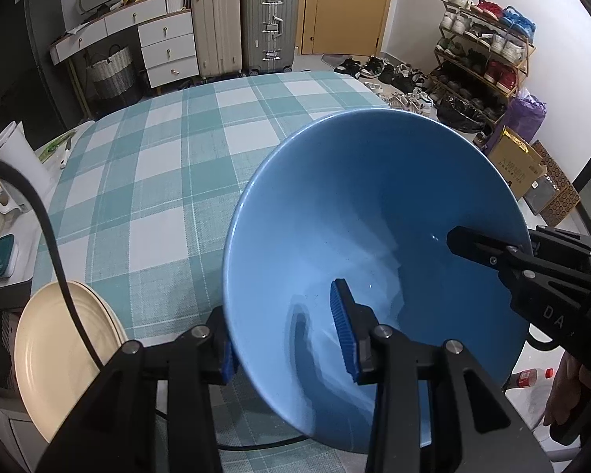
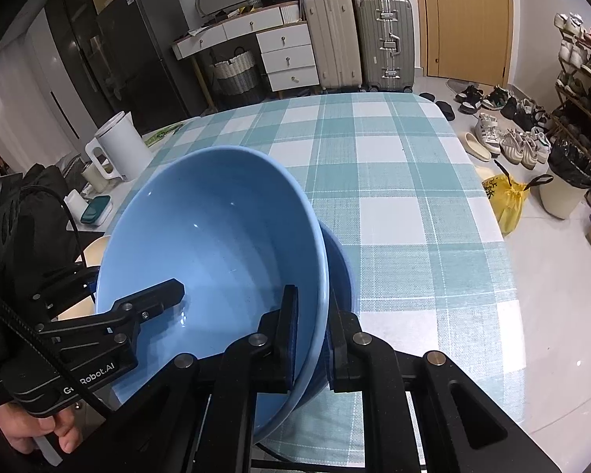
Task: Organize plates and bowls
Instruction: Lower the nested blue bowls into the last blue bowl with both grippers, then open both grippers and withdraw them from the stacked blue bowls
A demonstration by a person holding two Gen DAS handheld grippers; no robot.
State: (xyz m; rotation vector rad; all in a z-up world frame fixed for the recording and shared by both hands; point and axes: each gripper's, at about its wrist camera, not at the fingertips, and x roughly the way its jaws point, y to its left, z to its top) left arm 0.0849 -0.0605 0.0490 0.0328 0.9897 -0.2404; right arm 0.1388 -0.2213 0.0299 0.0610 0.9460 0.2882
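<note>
While tilted over checked cloth [image 1: 169,165], two nested blue bowls [image 2: 216,244], one cream plate [image 1: 59,354].

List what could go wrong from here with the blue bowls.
1. The left gripper straddles the upper blue bowl rim with its jaws apart, so only the right gripper, pinching the opposite rim, holds it. The tilted bowl may pivot or slip.
2. A second blue bowl sits under it at the right jaws; it may get dragged or knocked.
3. The bowls lie near the table's front edge, with the cream plates close by: a slip could hit them or go off the edge.
</note>
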